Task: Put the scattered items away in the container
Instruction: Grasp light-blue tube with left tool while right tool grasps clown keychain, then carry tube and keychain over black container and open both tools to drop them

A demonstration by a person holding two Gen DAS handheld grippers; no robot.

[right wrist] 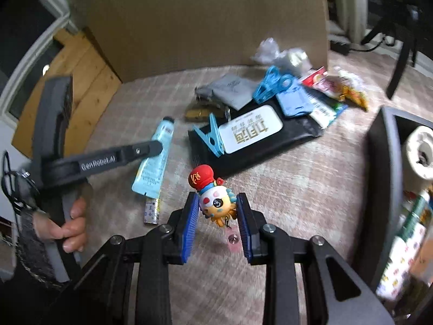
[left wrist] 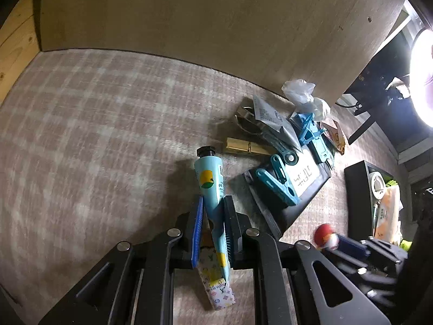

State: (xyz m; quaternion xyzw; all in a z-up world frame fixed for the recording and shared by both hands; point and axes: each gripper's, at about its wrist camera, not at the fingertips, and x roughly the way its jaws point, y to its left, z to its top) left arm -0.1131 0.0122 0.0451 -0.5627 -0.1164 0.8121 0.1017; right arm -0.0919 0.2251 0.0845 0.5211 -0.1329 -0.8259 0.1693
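Soft flat tube [left wrist: 213, 189] pinched; glossy figurine [right wrist: 216, 200] clamped.

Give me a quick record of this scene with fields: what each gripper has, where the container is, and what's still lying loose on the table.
left gripper: shut on the light blue squeeze tube with black cap
right gripper: shut on the small cartoon figurine with red hat
container: dark open bin at the right edge, already holding a white roll and packets
still loose: black wipes pack with white lid, teal plastic clips, gold rectangular case, crumpled clear plastic bag
surface: beige checked tablecloth
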